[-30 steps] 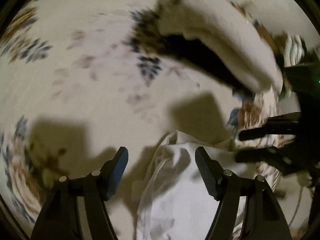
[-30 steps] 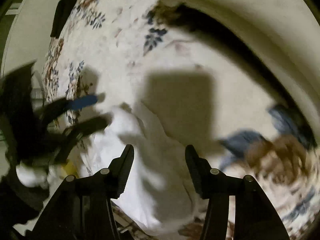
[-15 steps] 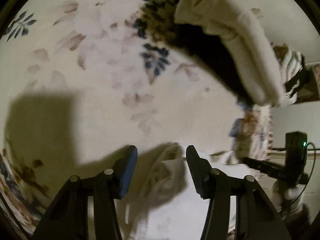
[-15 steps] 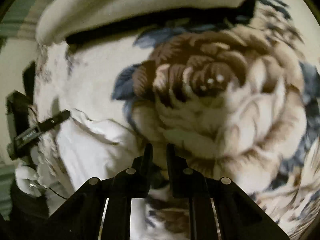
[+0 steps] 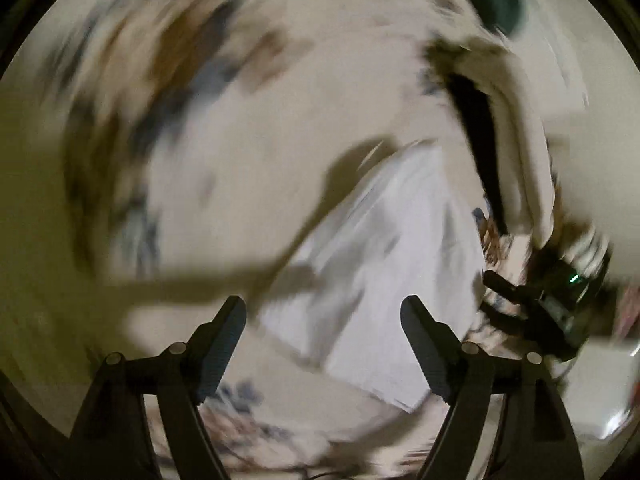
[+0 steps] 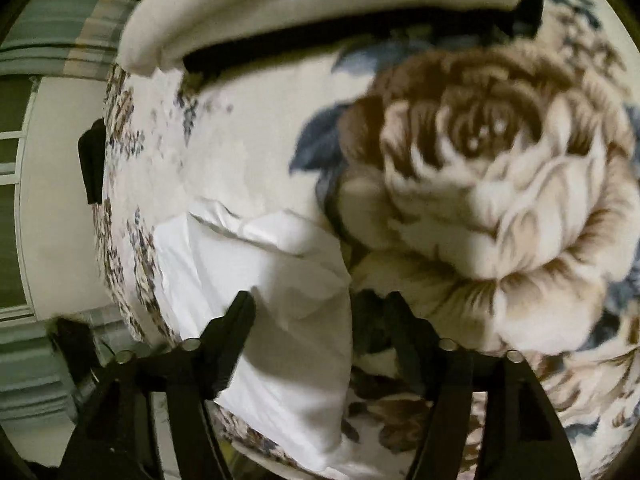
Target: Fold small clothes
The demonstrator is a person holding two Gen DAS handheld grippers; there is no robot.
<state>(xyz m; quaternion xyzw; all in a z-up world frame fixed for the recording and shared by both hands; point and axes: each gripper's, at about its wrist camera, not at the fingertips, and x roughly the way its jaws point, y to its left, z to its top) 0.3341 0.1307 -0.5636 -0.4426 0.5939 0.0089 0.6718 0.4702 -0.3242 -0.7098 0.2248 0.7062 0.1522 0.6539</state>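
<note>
White garment (image 6: pixel 280 280) lies flat on the floral bed (image 6: pixel 500 200); both grippers' fingers (image 6: pixel 240 316) have just spread wide, empty. Next fold apparently needs matched edges, though the left view blurs.

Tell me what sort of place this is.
Probably a bedroom, with the work done on a bed. A plush floral blanket covers the surface, a cream pillow or bolster lies along its far edge, and a small white garment lies on the blanket.
</note>
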